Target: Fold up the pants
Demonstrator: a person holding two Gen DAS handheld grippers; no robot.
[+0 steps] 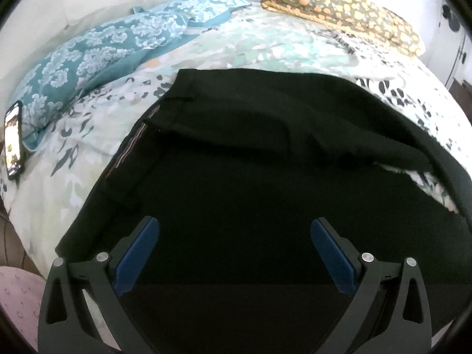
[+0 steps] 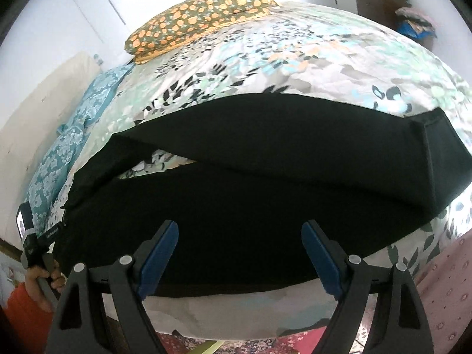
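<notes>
The pants [image 1: 265, 153], black and spread across the near half of a bed, lie with their two legs running side by side toward the right, the waistband [image 1: 138, 144] at the left with its striped inner lining turned up. In the right wrist view the legs [image 2: 265, 162] part slightly near the left, letting a wedge of the floral bedspread [image 2: 295, 59] show between them, and the hems [image 2: 436, 153] sit at the far right, near the bed's edge. That layout looks like a garment laid out flat for a first fold, one leg to be brought over the other.

The left gripper [image 1: 234, 253] hangs over the cloth near the waist end with its jaws spread wide and nothing between them; its blue pads [image 1: 137, 253] are clear of the fabric as far as I can tell. The right gripper [image 2: 239, 256] is likewise wide apart and empty, poised over the near edge of the closer leg (the edge lies just ahead of its fingers). Each sits at one end of the near side, probably so the two can pinch that long edge together and lift it evenly.

A phone [image 1: 13, 141] rests at the left on a teal patterned pillow [image 1: 97, 50], and an orange-spotted pillow [image 2: 194, 14] lies at the head of the bed, both well apart from the pants. A hand [image 2: 38, 277] at the lower left of the right wrist view holds the other tool's handle.
</notes>
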